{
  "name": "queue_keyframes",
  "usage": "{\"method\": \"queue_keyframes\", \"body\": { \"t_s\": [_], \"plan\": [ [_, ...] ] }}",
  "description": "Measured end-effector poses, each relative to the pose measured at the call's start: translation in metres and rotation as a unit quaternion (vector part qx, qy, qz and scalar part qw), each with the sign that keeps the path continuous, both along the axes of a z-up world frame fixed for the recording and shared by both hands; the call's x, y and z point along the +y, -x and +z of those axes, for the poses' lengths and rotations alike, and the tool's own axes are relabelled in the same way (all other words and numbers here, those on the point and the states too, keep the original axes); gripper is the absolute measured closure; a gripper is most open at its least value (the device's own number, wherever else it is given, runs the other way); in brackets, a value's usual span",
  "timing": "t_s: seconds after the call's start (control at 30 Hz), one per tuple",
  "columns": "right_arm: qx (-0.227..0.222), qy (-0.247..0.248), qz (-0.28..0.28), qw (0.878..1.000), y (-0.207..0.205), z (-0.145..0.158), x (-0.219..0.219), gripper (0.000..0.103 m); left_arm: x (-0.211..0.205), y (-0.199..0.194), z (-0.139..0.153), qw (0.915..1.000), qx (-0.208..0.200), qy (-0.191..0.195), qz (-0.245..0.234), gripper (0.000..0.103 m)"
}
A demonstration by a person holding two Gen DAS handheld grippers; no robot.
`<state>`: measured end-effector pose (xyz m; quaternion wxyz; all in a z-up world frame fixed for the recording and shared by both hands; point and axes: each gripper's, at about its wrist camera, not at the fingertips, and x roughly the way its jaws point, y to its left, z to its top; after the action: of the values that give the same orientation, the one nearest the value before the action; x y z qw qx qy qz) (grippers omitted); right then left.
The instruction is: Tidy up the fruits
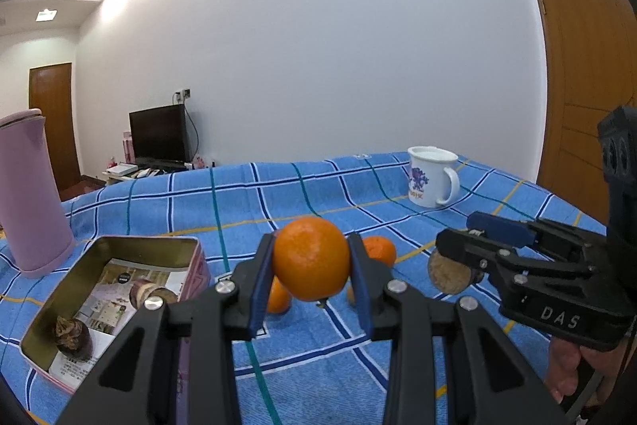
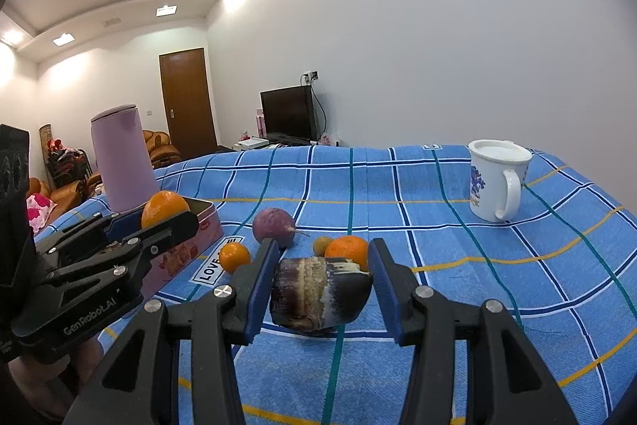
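The blue checked cloth [image 2: 438, 226] fills both views, but only the left wrist view looks into the open tin [image 1: 55, 301], left of its jaws, where dark fruits [image 1: 73, 337] lie. The left gripper [image 1: 310, 265] holds an orange [image 1: 310, 257] clamped between its pads, raised off the cloth. The right gripper [image 2: 322, 277] — level, low — grips a dark purple piece of fruit [image 2: 318, 293]. Beyond its jaws sit a passion fruit [image 2: 272, 226] and small oranges [image 2: 235, 257].

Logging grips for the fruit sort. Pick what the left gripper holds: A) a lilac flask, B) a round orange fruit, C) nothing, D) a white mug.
B: the left gripper has its blue pads pressed on both sides of the round orange fruit, held above the blue checked cloth.
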<state>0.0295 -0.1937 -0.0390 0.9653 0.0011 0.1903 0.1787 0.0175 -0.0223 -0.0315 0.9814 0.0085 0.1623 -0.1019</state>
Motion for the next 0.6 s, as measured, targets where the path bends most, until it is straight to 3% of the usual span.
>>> {"method": "queue_keyframes", "body": {
  "t_s": [0.4, 0.6],
  "plan": [
    [-0.025, 0.01, 0.007, 1.0, 0.009, 0.003, 0.005, 0.054, 0.005, 0.008, 0.003, 0.9995, -0.022, 0.004, 0.021, 0.066],
    [-0.02, 0.011, 0.011, 1.0, 0.006, 0.002, 0.007, 0.054, 0.011, 0.004, 0.002, 0.9991, -0.006, 0.002, 0.043, 0.066]
  ]
}}
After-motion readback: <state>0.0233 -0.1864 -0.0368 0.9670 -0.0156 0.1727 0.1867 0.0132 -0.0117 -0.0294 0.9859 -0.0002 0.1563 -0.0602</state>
